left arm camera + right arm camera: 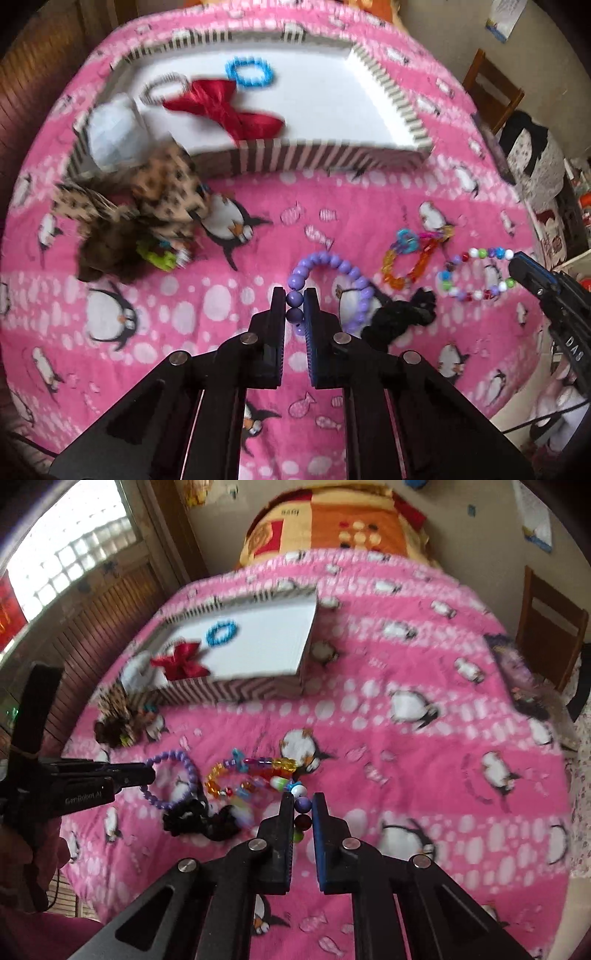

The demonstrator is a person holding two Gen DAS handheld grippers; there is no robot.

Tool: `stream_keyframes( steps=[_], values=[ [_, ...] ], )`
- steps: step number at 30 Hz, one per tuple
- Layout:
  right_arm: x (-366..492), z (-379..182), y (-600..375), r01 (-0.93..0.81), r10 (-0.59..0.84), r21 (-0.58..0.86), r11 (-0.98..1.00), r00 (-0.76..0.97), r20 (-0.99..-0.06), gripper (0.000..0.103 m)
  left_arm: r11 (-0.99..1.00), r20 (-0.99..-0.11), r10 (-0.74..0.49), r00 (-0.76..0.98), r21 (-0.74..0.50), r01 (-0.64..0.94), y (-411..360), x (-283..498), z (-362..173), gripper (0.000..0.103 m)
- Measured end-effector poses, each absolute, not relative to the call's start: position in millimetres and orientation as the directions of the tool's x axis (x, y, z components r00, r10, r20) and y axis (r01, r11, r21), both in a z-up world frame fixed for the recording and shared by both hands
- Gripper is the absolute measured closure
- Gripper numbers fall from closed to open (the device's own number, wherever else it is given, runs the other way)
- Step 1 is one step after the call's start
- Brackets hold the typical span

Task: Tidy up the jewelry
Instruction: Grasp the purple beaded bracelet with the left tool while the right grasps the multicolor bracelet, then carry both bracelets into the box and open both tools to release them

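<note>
My left gripper [294, 302] is shut on the purple bead bracelet [345, 271], which loops over the pink penguin blanket. My right gripper [302, 805] is shut on the multicoloured bead bracelet [476, 275], whose beads [303, 805] sit between its fingers. An orange and red chain bracelet [413, 258] lies between the two bracelets. A black scrunchie [399, 317] lies beside the purple bracelet. The striped box [314, 155] holds a red bow [229, 107], a blue ring [251, 72] and a wire bangle [166, 86].
A leopard-print and brown fluffy hair piece [140, 218] with a green clip [162, 256] lies left of the box. A wooden chair [550, 635] stands right of the bed. An orange quilt [332, 524] lies at the far end.
</note>
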State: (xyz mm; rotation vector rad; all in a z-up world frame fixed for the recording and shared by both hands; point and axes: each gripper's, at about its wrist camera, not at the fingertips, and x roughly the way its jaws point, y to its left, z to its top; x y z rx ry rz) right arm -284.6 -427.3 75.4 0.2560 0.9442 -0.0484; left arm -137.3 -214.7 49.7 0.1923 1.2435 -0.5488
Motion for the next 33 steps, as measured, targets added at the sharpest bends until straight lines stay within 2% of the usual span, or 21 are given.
stream_keyframes(
  steps=[5,12,33],
  values=[
    [-296.1,103.8,-442.5,0.164,0.077,0.234,0.958,0.641,-0.764,0.094,0.844,-0.905,-0.34,0.257,-0.172,0.509,-212.7,-140.2,86.4,0.095],
    [-293.7,114.8,-442.4,0.145,0.102,0.26,0.955,0.661,-0.743,0.094,0.821,-0.872,-0.39,0.295,-0.184,0.541,-213.1,-147.2,125.0,0.095],
    [-250.2,127.2,-414.0,0.046,0.168,0.27,0.962,0.679,-0.715,0.094,0.813,-0.846,-0.373,0.38,-0.101,0.573,-215.6,-114.5,165.4,0.095]
  ],
)
